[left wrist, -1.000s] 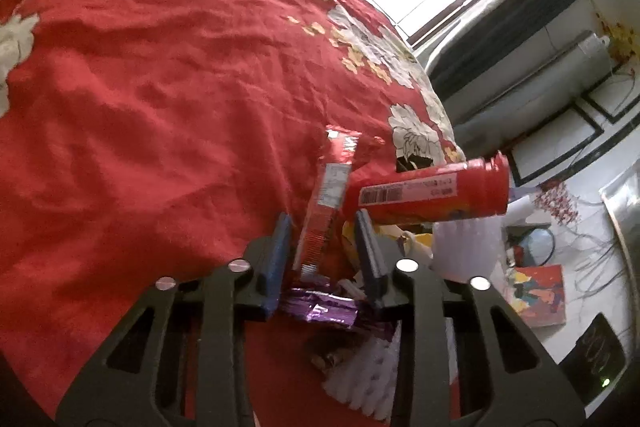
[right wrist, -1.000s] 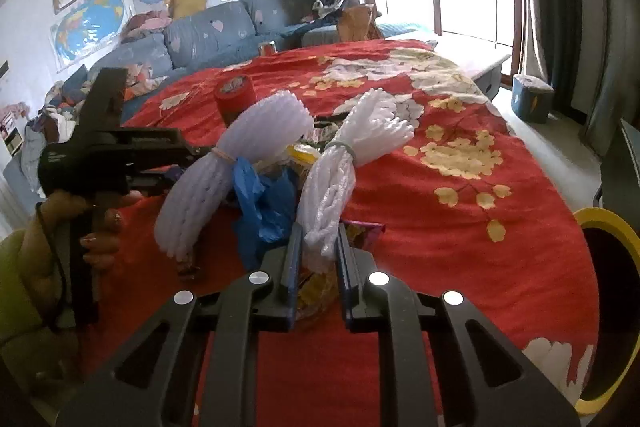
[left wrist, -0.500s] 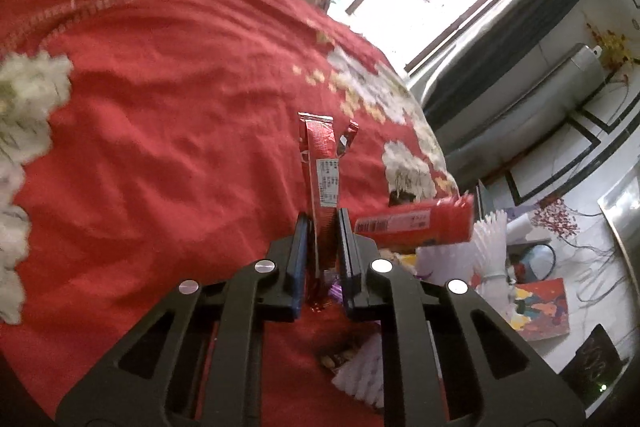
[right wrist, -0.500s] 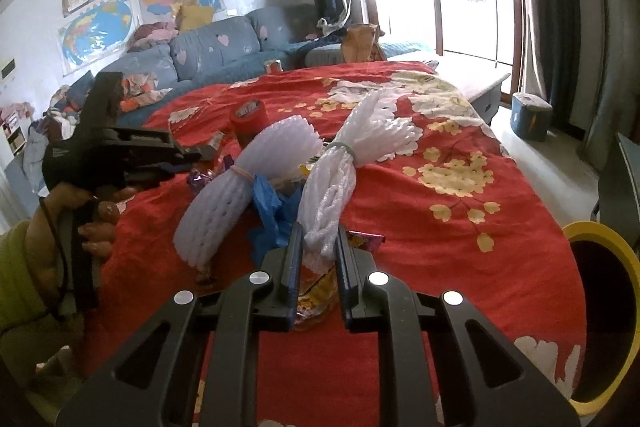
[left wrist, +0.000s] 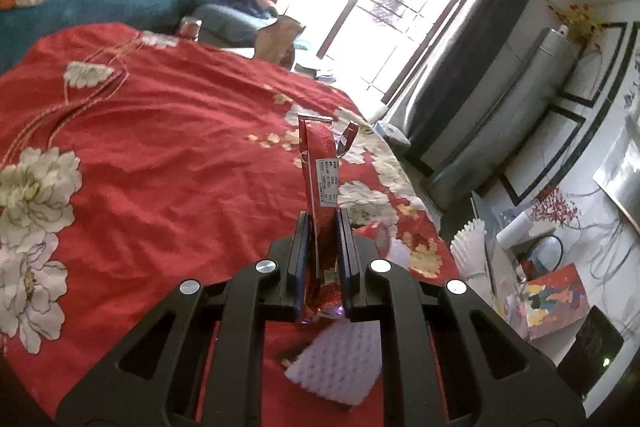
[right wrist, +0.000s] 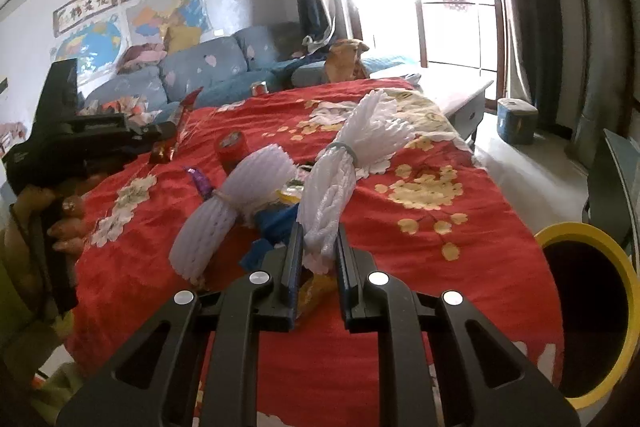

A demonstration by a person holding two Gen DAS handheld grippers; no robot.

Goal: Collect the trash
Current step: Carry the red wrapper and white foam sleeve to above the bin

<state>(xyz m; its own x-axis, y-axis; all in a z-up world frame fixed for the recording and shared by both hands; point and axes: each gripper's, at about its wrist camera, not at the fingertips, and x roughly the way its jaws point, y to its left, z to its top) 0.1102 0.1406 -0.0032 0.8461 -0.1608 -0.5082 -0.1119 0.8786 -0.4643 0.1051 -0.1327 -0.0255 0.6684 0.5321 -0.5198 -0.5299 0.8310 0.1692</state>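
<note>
Clenched tight, both pairs of jaws have a catch. The left gripper pinches a red snack wrapper near its lower end, and the strip stands upright above the red tablecloth, clear of the cloth. The right gripper is closed on one end of a white foam net sleeve, banded near its far end, which juts up and away over the litter heap.

How will they handle? The wrapper looks feather-light, thin and slick; held low like that it may flop or slide, so a bite across its flat width is the safer hold. The foam sleeve looks soft and springy; it squashes under the pads, so it should stay put, though its loose far end may drag other litter.

Still on the cloth: a second foam sleeve just left of the held one, a blue plastic scrap between them, a purple foil wrapper and a red can farther off. The yellow-rimmed bin waits at the near right, off the table's edge, the likely drop point.
</note>
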